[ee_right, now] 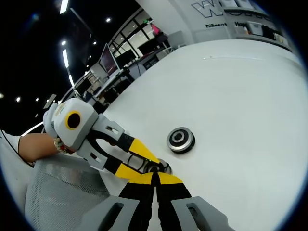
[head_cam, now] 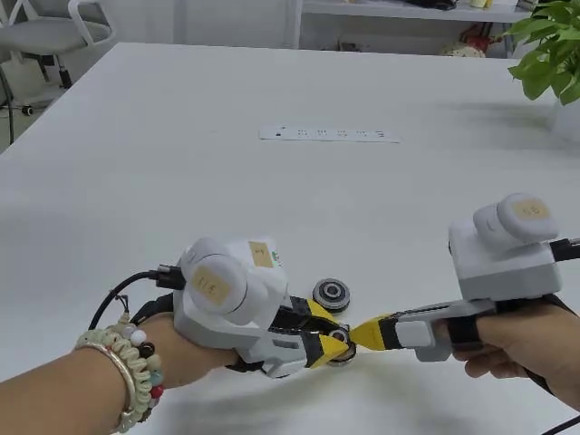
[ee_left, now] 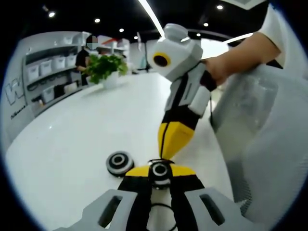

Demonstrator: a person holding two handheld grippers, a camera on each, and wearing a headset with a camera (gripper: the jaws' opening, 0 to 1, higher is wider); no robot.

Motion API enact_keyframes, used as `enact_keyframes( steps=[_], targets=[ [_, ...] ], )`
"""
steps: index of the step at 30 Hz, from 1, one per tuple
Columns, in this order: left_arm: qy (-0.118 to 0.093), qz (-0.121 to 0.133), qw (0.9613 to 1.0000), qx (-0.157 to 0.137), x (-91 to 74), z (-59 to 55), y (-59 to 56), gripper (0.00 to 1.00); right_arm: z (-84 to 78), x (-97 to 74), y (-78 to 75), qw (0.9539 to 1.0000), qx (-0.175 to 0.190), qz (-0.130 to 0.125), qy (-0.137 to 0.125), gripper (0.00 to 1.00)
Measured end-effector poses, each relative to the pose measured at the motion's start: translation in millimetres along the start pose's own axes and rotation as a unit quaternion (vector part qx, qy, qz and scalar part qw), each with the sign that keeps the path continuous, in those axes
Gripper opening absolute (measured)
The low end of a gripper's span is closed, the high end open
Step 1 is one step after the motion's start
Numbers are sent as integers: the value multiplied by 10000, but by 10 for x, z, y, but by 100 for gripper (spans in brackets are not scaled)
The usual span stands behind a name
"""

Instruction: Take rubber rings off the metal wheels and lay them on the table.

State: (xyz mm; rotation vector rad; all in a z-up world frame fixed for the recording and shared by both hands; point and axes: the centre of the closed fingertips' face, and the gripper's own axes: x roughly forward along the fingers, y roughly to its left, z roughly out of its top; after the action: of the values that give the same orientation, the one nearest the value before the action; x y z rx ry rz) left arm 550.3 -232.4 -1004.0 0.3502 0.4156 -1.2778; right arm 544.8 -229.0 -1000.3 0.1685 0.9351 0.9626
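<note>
My left gripper (head_cam: 332, 348) is shut on a small metal wheel (ee_left: 160, 173) with a black rubber ring, holding it just above the white table (head_cam: 272, 199). My right gripper (head_cam: 356, 335) comes in from the right with its jaws shut, and their yellow tips touch that wheel's rim (ee_right: 157, 167). Whether they pinch the ring I cannot tell. In the right gripper view my right gripper (ee_right: 155, 176) points at the left gripper's (ee_right: 137, 163) held wheel. A second wheel (head_cam: 332, 294) (ee_left: 120, 163) (ee_right: 181, 139), with its black ring on, lies flat on the table just beyond the jaws.
A white power strip (head_cam: 328, 135) lies farther back on the table. A potted plant (head_cam: 548, 45) stands at the far right corner, and an office chair (head_cam: 54, 36) is beyond the far left edge. A person's hands hold both grippers.
</note>
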Motion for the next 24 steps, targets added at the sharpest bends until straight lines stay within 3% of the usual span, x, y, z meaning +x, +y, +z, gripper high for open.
enact_keyframes(
  steps=[15, 17, 24],
  targets=[
    [-9, 21, 10000, -29, 6, 4, 1, 14, 34, 6, 3, 9999, -114, 76, -62, 0],
    [-10, 24, 10000, -30, 6, 4, 2, 14, 41, 12, 53, 9997, -80, 198, -81, 0],
    [-19, 37, 10000, -59, 6, 6, 1, 14, 50, 6, -4, 9998, -182, 66, -95, 0]
  ],
)
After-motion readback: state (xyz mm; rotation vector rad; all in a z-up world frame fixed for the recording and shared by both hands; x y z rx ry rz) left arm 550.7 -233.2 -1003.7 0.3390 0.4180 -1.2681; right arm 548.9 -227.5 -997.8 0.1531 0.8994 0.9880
